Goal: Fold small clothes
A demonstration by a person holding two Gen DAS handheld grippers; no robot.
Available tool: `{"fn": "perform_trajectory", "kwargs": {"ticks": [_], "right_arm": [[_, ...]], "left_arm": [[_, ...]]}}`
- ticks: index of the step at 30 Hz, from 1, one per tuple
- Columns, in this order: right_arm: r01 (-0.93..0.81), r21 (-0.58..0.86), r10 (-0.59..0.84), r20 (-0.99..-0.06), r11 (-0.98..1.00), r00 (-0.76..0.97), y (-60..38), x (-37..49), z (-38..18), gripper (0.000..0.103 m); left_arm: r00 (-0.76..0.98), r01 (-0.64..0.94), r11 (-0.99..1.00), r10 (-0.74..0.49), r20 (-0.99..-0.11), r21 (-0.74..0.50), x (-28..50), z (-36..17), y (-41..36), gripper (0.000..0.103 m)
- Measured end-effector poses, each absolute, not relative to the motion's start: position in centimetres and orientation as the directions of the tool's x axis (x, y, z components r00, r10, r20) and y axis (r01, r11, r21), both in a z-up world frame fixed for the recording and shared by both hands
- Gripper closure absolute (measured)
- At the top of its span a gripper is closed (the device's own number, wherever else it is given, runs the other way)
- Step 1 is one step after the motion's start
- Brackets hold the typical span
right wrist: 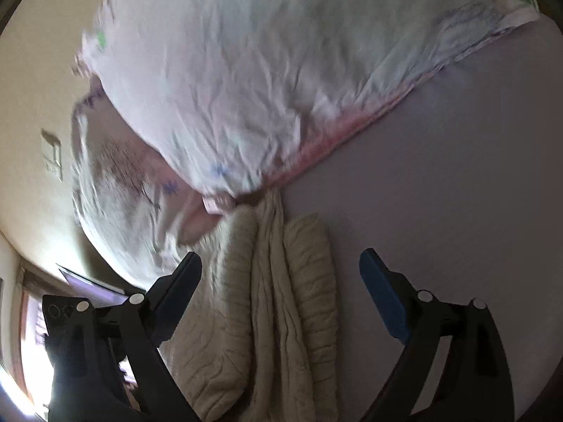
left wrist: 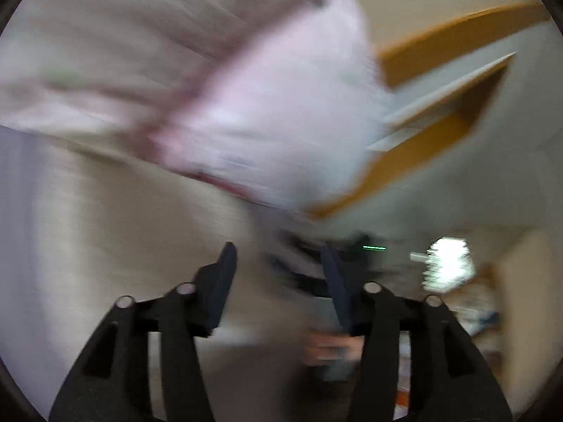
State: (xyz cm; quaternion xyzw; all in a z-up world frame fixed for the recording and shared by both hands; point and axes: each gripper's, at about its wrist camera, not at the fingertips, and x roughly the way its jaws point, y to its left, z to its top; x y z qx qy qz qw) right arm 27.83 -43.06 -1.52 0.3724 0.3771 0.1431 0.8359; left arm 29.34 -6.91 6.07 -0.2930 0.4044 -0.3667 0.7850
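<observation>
A small pale pink garment (left wrist: 267,105) with a darker pink hem fills the upper part of the blurred left wrist view, ahead of and above my left gripper (left wrist: 278,256), which is open and empty. In the right wrist view the same crumpled pink-white garment (right wrist: 246,70), with a pink hem and small printed flowers, lies above a cream ribbed knit piece (right wrist: 278,281). My right gripper (right wrist: 281,263) is open, its fingers on either side of the cream knit, not closed on it.
A pale lilac surface (right wrist: 457,176) lies under the clothes. A wooden-trimmed frame (left wrist: 440,123) and a bright window (left wrist: 447,260) show in the left wrist view. A wall with a switch plate (right wrist: 52,154) is at left in the right wrist view.
</observation>
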Motion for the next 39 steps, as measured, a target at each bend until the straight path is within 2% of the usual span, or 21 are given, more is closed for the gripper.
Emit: {"fn": "perform_trajectory", "kwargs": {"ticks": [2, 5, 7, 9, 11, 12, 13, 14, 18, 19, 23, 25, 26, 27, 31, 32, 34, 36, 37, 38, 39], "right_arm": [[0.033, 0.682, 0.472, -0.539, 0.730, 0.697, -42.1, 27.4, -0.8, 0.012], [-0.135, 0.675, 0.539, -0.435, 0.725, 0.721, -40.6, 26.1, 1.2, 0.013], [-0.179, 0.668, 0.575, -0.436, 0.722, 0.692, -39.2, 26.3, 1.1, 0.017], [-0.156, 0.640, 0.570, -0.513, 0.752, 0.642, -37.5, 27.5, -0.1, 0.036], [-0.164, 0.594, 0.557, -0.572, 0.788, 0.603, -35.9, 28.2, -1.0, 0.046], [-0.176, 0.540, 0.522, -0.597, 0.823, 0.610, -35.0, 28.2, -1.0, 0.055], [-0.183, 0.481, 0.479, -0.615, 0.857, 0.627, -34.2, 28.0, -0.8, 0.064], [-0.189, 0.466, 0.469, -0.611, 0.864, 0.638, -33.9, 27.7, -0.5, 0.085], [-0.144, 0.489, 0.410, -0.497, 0.861, 0.765, -36.2, 24.9, 2.4, 0.094], [-0.115, 0.492, 0.380, -0.480, 0.863, 0.791, -37.1, 24.1, 2.9, 0.094], [0.020, 0.476, 0.325, -0.629, 0.879, 0.706, -37.7, 25.7, -0.4, 0.093], [0.043, 0.499, 0.330, -0.633, 0.865, 0.700, -38.0, 25.6, -0.3, 0.068], [0.055, 0.496, 0.320, -0.638, 0.867, 0.701, -38.2, 25.3, -0.1, 0.024], [0.065, 0.492, 0.308, -0.636, 0.868, 0.707, -38.5, 25.1, 0.1, 0.001], [0.048, 0.537, 0.371, -0.642, 0.842, 0.672, -38.9, 26.1, -0.7, 0.001], [0.041, 0.539, 0.389, -0.655, 0.841, 0.648, -38.4, 26.5, -1.2, 0.005], [0.022, 0.538, 0.416, -0.675, 0.842, 0.609, -37.5, 27.1, -2.0, 0.020], [0.003, 0.529, 0.415, -0.670, 0.848, 0.615, -36.9, 27.1, -2.3, 0.038], [-0.014, 0.547, 0.440, -0.657, 0.837, 0.612, -36.7, 27.2, -2.5, 0.043], [-0.036, 0.581, 0.476, -0.629, 0.813, 0.615, -36.7, 27.1, -2.6, 0.059], [-0.053, 0.614, 0.512, -0.604, 0.787, 0.611, -36.7, 27.0, -2.6, 0.063]], "left_arm": [[0.462, 0.274, 0.647, -0.737, -0.493, -0.711, 28.9, 4.7, -4.1, 0.049], [0.448, 0.208, 0.641, -0.734, -0.510, -0.739, 28.7, 2.3, -1.3, 0.048], [0.444, 0.198, 0.649, -0.728, -0.523, -0.735, 28.8, 1.3, -1.1, 0.046], [0.440, 0.202, 0.662, -0.720, -0.537, -0.722, 27.7, 0.6, -1.1, 0.045], [0.433, 0.208, 0.668, -0.718, -0.545, -0.715, 28.4, 0.6, -1.0, 0.043], [0.436, 0.216, 0.675, -0.714, -0.548, -0.706, 28.2, 0.7, -1.2, 0.041], [0.440, 0.226, 0.683, -0.708, -0.553, -0.694, 28.2, 0.9, -1.5, 0.040], [0.443, 0.237, 0.691, -0.703, -0.557, -0.683, 27.7, 1.2, -1.3, 0.039], [0.453, 0.269, 0.704, -0.695, -0.559, -0.657, 27.0, 1.8, -1.8, 0.036], [0.456, 0.277, 0.708, -0.692, -0.560, -0.650, 27.0, 1.9, -2.2, 0.036], [0.434, 0.292, 0.755, -0.652, -0.622, -0.587, 27.0, 1.6, -4.0, 0.034], [0.424, 0.289, 0.778, -0.626, -0.654, -0.557, 27.0, 1.2, -4.7, 0.032], [0.427, 0.285, 0.790, -0.612, -0.666, -0.543, 26.9, 1.0, -4.9, 0.030], [0.432, 0.280, 0.796, -0.604, -0.670, -0.537, 26.9, 0.8, -4.9, 0.026], [0.422, 0.262, 0.797, -0.602, -0.678, -0.544, 27.2, 0.2, -5.1, 0.023], [0.404, 0.250, 0.784, -0.618, -0.674, -0.568, 27.4, -0.2, -5.1, 0.023], [0.373, 0.229, 0.753, -0.653, -0.659, -0.616, 27.8, -0.9, -5.3, 0.024], [0.364, 0.221, 0.721, -0.685, -0.631, -0.656, 28.1, -1.3, -5.5, 0.038], [0.369, 0.219, 0.720, -0.686, -0.627, -0.658, 28.2, -1.4, -5.5, 0.043], [0.363, 0.224, 0.720, -0.687, -0.629, -0.657, 28.3, -1.4, -5.4, 0.054], [0.360, 0.237, 0.710, -0.698, -0.619, -0.663, 28.2, -1.2, -5.0, 0.062]]}}
